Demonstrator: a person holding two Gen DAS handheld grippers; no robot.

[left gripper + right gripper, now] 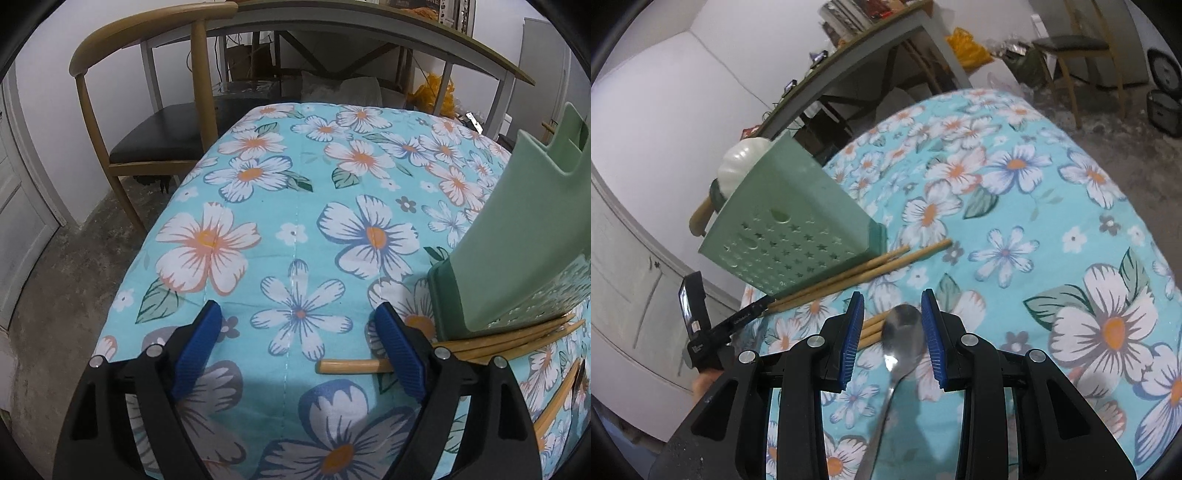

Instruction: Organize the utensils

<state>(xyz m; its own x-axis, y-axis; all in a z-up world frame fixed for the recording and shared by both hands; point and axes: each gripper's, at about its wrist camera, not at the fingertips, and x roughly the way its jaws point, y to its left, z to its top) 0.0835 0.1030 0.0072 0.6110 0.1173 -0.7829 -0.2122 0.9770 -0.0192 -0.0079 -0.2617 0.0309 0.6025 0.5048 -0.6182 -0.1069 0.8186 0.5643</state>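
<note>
Your left gripper stands spread wide over the flowered cloth, with nothing pinched; only the rounded tip of one wooden handle pokes in past the inner face of its right-hand finger. Your right gripper is about half open, and the bowl of a metal spoon sits between its blue pads, the stem running back under the gripper. The pads look close to the bowl's edges, but I cannot tell whether they press on it or whether the spoon simply lies on the cloth.

To my eye you are at the pick-up step: the loose pieces are not yet in the green utensil holder, which looks tipped over on the tabletop, its star-punched wall facing the right camera and its open top pointing away. The next move calls for a firm hold on the spoon, and most likely for the left gripper to set or steady the holder upright before anything goes in.

Count: one spoon; one holder; one white ribbed head with a wooden handle showing at the holder's mouth; one bundle of chopsticks against the holder's base, about four, though they overlap too much to be sure; a few more stick ends beside the right gripper's left finger.
</note>
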